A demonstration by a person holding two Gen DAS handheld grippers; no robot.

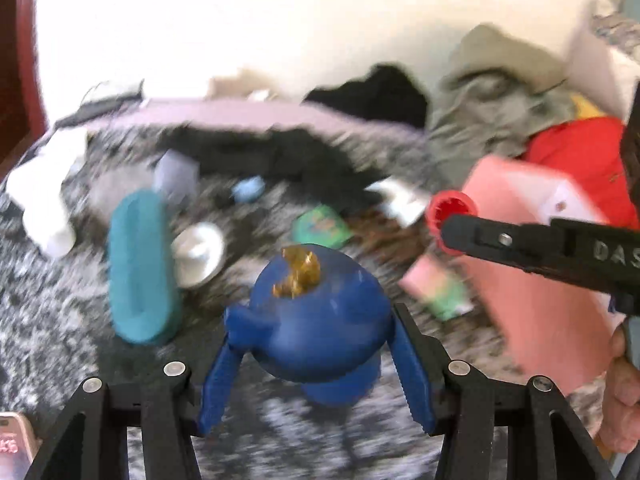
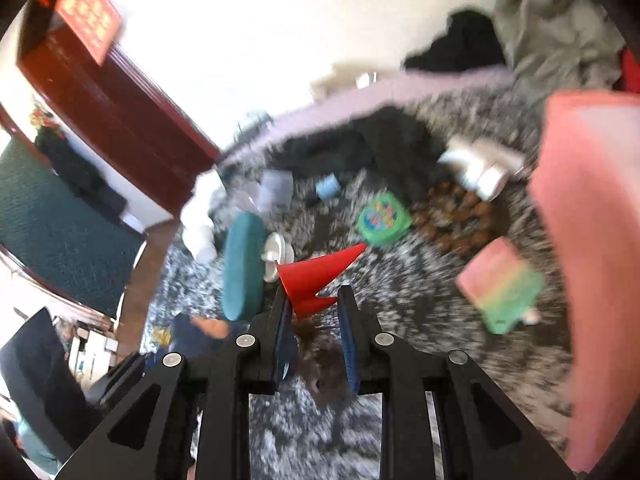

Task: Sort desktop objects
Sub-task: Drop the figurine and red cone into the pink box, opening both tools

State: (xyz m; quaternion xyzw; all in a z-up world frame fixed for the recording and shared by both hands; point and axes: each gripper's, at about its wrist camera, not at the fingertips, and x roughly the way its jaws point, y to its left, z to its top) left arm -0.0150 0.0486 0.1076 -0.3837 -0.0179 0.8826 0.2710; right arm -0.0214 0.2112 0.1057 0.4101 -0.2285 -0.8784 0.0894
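Note:
My left gripper (image 1: 316, 312) is shut on a round blue container (image 1: 320, 320) with a gold bit on top, held above a speckled grey rug (image 1: 60, 340). My right gripper (image 2: 314, 300) is shut on a red cone-shaped object (image 2: 316, 276) with a brown tuft below it; in the left wrist view it reaches in from the right with the red piece (image 1: 450, 210) at its tip. A pink box (image 1: 540, 272) stands at the right, also in the right wrist view (image 2: 596, 260). Both views are motion-blurred.
On the rug lie a teal case (image 1: 138, 268), a white round lid (image 1: 200, 252), a green round tin (image 2: 384, 220), a pink-green card box (image 2: 500, 284), a small light blue item (image 2: 328, 186), white bottles (image 2: 480, 168) and brown beads (image 2: 456, 220). Clothes pile at the back right (image 1: 500, 100).

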